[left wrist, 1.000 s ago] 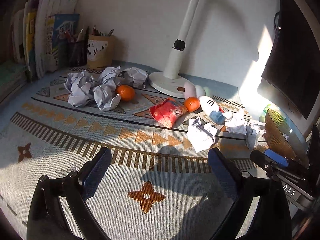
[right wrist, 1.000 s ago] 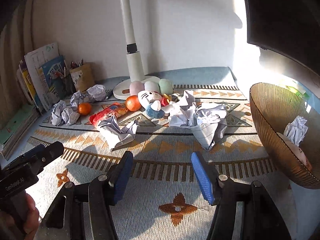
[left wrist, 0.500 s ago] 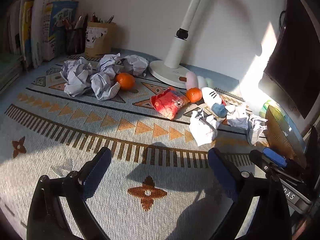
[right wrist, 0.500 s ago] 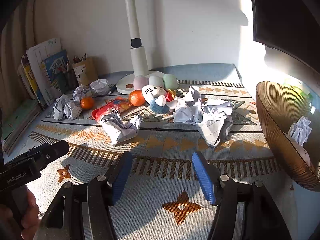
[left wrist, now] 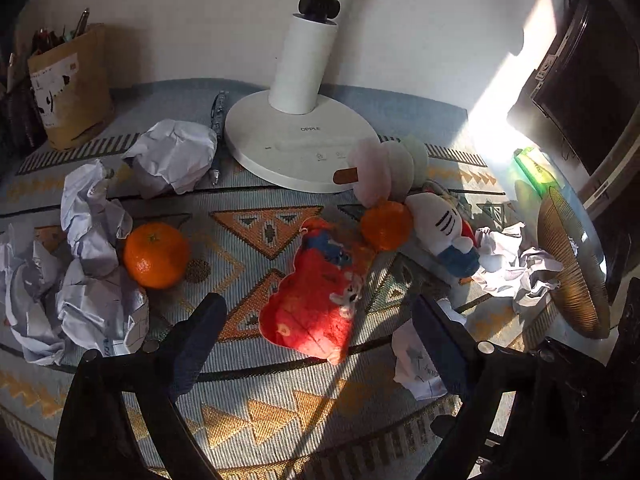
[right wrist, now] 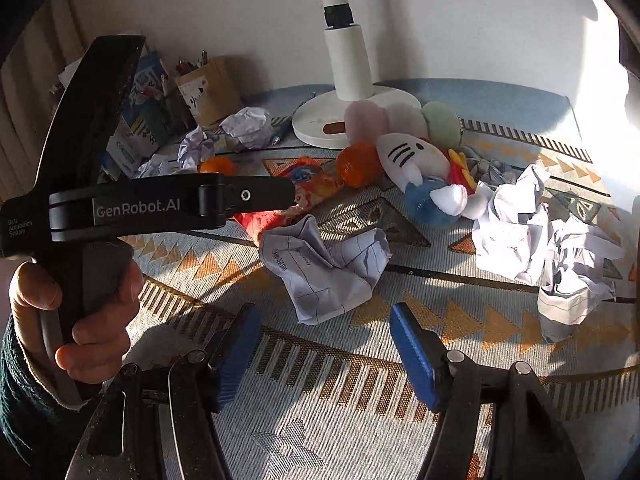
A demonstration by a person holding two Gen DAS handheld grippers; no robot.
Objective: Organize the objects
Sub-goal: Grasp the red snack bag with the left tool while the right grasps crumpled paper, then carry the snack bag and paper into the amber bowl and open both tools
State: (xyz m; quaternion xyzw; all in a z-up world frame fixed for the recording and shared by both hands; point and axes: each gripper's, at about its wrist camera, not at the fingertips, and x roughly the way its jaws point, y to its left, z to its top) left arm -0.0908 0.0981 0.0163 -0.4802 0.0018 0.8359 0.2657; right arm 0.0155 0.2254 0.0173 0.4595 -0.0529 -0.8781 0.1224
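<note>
A red snack bag (left wrist: 316, 292) lies on the patterned mat, with my left gripper (left wrist: 320, 316) low over it. The gripper's jaws are closing, one finger on each side of the bag, and the pads do not press on it. My right gripper (right wrist: 324, 328) hangs just short of a crumpled lined paper (right wrist: 324, 268); its jaws are opening with nothing between them. Two oranges (left wrist: 156, 254) (left wrist: 386, 224), a white plush toy (right wrist: 416, 160) and more paper balls (right wrist: 540, 240) lie around. In the right wrist view a hand (right wrist: 80, 320) holds the left gripper's black body (right wrist: 160, 204).
A white lamp base (left wrist: 296, 148) stands at the back with a pen (left wrist: 218, 128) beside it. A brown pen holder (left wrist: 68, 88) is at the back left, and a ribbed amber bowl (left wrist: 572, 272) at the right edge. A dark monitor (left wrist: 592, 92) rises behind the bowl.
Both grippers have moved forward and tilted down toward the clutter. The left one now straddles the red bag, and its body fills the left of the right wrist view. The right jaws stand slightly wider.
</note>
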